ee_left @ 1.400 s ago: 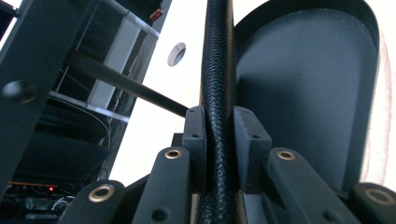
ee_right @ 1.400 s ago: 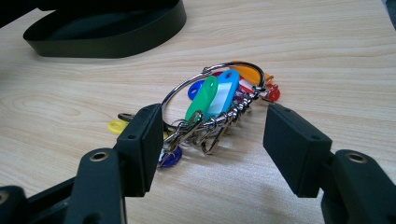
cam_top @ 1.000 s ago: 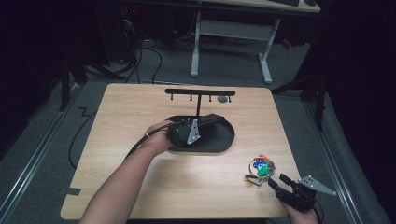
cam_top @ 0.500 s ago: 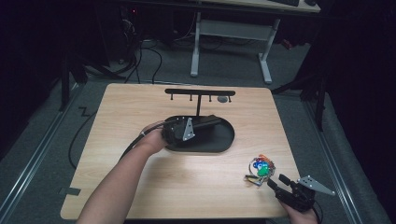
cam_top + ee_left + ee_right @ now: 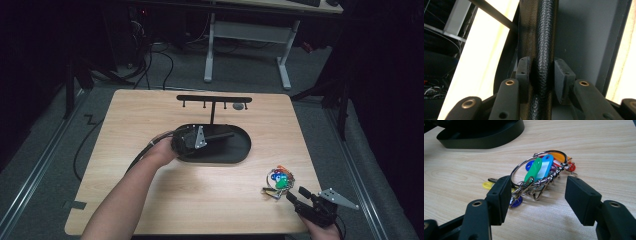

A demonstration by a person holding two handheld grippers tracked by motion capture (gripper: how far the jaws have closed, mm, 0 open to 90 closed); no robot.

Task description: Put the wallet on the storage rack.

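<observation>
the step in hand looks like steadying the stand while the keys get picked up. the left hand-held gripper (image 5: 227,135) is clamped on the rim of the black oval tray (image 5: 584,37), its pads (image 5: 522,72) pressed either side of the textured black edge. the right hand-held gripper (image 5: 536,195) sits wide, unclosed, with the key ring (image 5: 541,170) of coloured tags lying on the surface (image 5: 599,150) just ahead, between its jaws. next it should ease forward and close on the metal ring. the tray, well beyond the keys, appears to hold nothing besides the stand's post.
</observation>
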